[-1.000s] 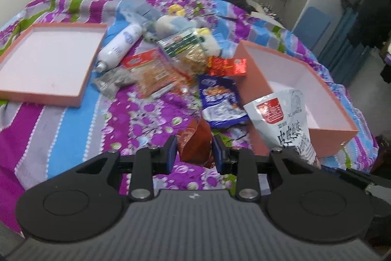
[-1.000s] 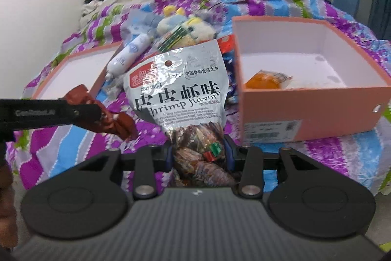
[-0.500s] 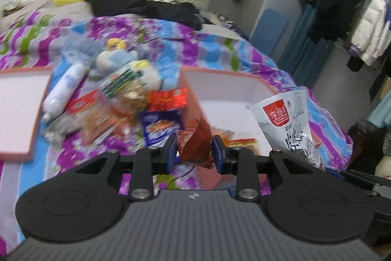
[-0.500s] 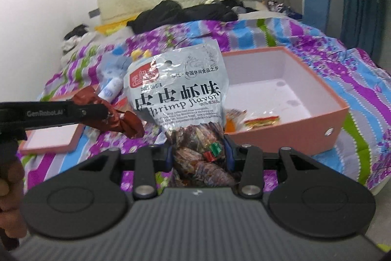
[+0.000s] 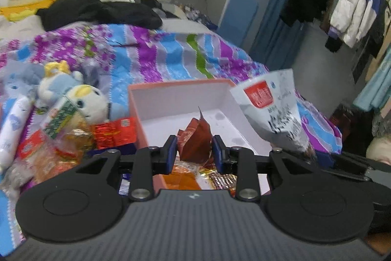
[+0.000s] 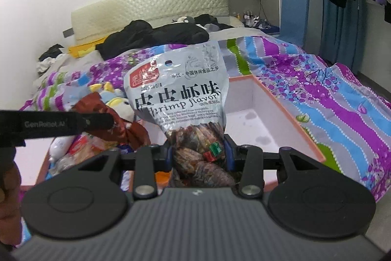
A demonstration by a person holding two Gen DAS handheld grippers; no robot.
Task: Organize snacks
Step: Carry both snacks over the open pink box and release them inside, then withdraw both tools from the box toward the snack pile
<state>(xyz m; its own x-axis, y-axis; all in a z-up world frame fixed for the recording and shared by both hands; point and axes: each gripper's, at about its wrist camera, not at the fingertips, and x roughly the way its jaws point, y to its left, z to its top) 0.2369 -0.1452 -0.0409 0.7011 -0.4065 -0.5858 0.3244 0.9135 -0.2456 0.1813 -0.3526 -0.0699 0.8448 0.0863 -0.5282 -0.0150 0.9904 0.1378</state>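
Note:
My left gripper (image 5: 194, 151) is shut on a crumpled brown-red snack packet (image 5: 195, 139) and holds it above the near edge of the pink open box (image 5: 180, 87). My right gripper (image 6: 199, 154) is shut on a grey shrimp-flavour snack bag (image 6: 180, 95), held upright over the same box (image 6: 288, 112); the bag also shows in the left wrist view (image 5: 273, 109). The brown packet shows at the left of the right wrist view (image 6: 114, 124). Orange and red packets (image 5: 185, 178) lie in the box under my left gripper.
Loose snacks (image 5: 73, 139), a white tube (image 5: 12, 129) and plush toys (image 5: 73, 95) lie on the striped bedspread left of the box. A pink lid (image 6: 31, 158) lies further left. Black clothes (image 5: 97, 9) sit by the headboard. Hanging clothes (image 5: 354, 4) are right.
Both grippers have risen and moved forward over the pink box with their packets; the views tilted up toward the headboard. The holds have not changed.

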